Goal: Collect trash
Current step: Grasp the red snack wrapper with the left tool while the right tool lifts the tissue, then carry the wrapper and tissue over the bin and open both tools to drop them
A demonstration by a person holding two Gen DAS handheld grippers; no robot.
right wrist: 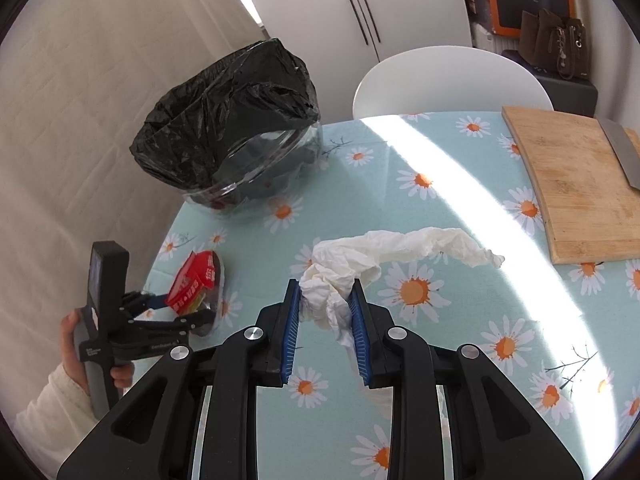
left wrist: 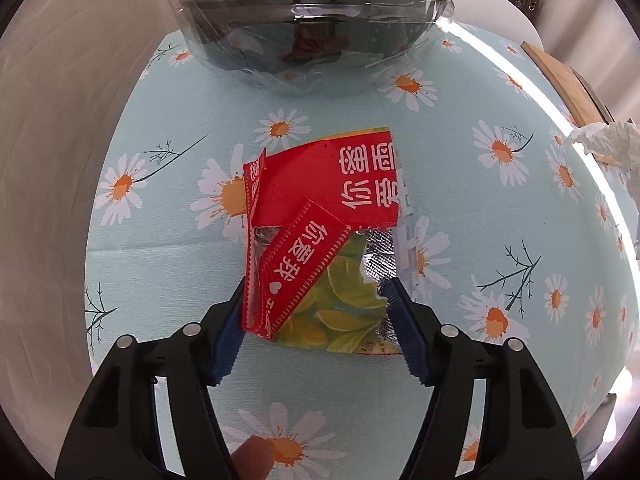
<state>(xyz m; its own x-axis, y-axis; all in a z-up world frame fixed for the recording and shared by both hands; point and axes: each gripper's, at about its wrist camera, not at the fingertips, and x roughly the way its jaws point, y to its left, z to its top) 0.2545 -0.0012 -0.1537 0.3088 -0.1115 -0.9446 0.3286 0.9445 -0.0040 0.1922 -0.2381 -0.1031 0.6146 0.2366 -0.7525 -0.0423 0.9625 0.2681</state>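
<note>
A torn red and green snack wrapper lies on the daisy tablecloth. My left gripper is open with its blue pads on either side of the wrapper's near end; it also shows in the right wrist view beside the wrapper. A crumpled white tissue lies mid-table. My right gripper has its pads pressed on the tissue's near end. A clear bin lined with a black bag stands at the table's far left, and its wall shows in the left wrist view.
A wooden cutting board with a knife blade lies at the right. A white chair stands behind the table. The table edge runs close to the left gripper, with a curtain beyond.
</note>
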